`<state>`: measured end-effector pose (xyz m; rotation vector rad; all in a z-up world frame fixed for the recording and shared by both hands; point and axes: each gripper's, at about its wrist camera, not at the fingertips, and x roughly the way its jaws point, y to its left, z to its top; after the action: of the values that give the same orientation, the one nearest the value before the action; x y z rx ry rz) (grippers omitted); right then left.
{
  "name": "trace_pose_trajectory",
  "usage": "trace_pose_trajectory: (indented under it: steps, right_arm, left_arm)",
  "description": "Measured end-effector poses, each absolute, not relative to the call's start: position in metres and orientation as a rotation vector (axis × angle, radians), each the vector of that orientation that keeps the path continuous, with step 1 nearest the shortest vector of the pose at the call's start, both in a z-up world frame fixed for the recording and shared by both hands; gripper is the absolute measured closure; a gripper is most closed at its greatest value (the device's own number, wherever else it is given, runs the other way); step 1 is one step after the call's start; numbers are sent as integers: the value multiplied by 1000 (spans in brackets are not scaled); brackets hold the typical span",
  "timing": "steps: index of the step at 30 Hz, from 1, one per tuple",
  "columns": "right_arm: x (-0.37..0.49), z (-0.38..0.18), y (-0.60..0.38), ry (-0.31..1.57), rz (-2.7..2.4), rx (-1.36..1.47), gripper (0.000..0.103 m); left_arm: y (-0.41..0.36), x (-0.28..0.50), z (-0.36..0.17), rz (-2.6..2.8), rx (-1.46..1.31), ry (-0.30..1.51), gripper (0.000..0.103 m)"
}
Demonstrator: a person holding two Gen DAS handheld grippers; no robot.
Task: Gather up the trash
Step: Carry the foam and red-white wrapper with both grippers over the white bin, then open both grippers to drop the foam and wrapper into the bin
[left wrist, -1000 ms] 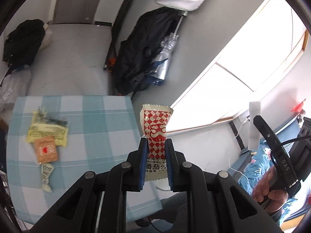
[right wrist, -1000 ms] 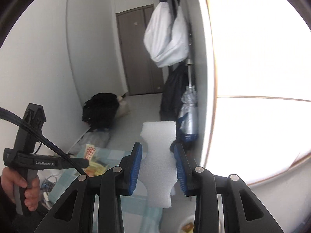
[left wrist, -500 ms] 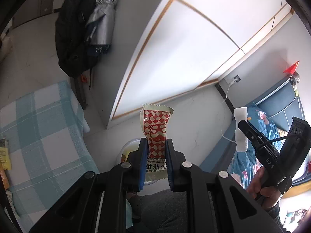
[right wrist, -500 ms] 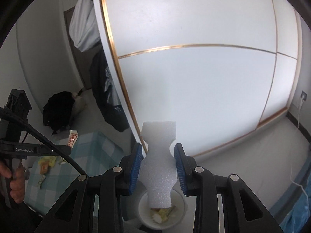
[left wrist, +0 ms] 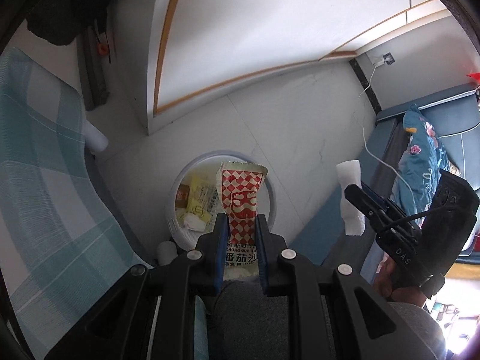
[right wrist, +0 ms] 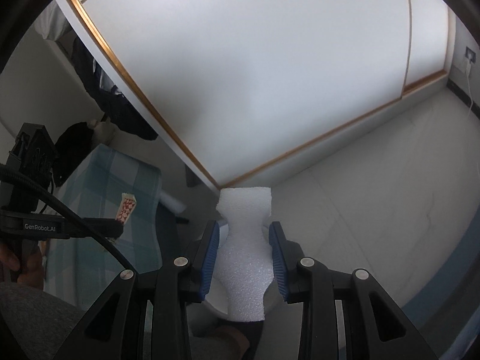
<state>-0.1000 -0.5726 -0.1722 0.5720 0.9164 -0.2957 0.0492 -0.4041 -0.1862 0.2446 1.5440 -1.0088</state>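
Observation:
My left gripper (left wrist: 240, 225) is shut on a red-and-white checkered sauce packet (left wrist: 242, 198) and holds it upright above a white round bin (left wrist: 271, 207) on the floor. The bin holds yellow wrappers (left wrist: 199, 198) and white scraps. My right gripper (right wrist: 243, 234) is shut on a white foam piece (right wrist: 244, 255), with the bin's rim (right wrist: 217, 303) partly hidden behind it. The right gripper also shows in the left wrist view (left wrist: 357, 198) with the foam (left wrist: 349, 189). The left gripper (right wrist: 118, 228) and packet (right wrist: 126, 208) show at the left of the right wrist view.
A table with a teal checkered cloth (left wrist: 39, 180) stands left of the bin. A white wardrobe with gold trim (left wrist: 255, 30) rises behind it. A bed with blue floral bedding (left wrist: 423, 156) is at the right. A white cable (left wrist: 369, 114) hangs from a wall socket.
Both grippers swung away from the table and tilted down toward the floor. The bin now sits right under the packet, and the trash on the table has left view.

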Motion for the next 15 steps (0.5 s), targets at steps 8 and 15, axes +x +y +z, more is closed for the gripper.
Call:
trace_pose_trajectory:
  steps: [8,15]
  right_arm:
    - [-86,-256,-563,1060,-249,726,70]
    - [-73,-296,-559,1141,-226,791,69]
  left_arm:
    - [-432,44,-245,-970,305,1720,89]
    - [-447,40,-263,-913,331,1806,89]
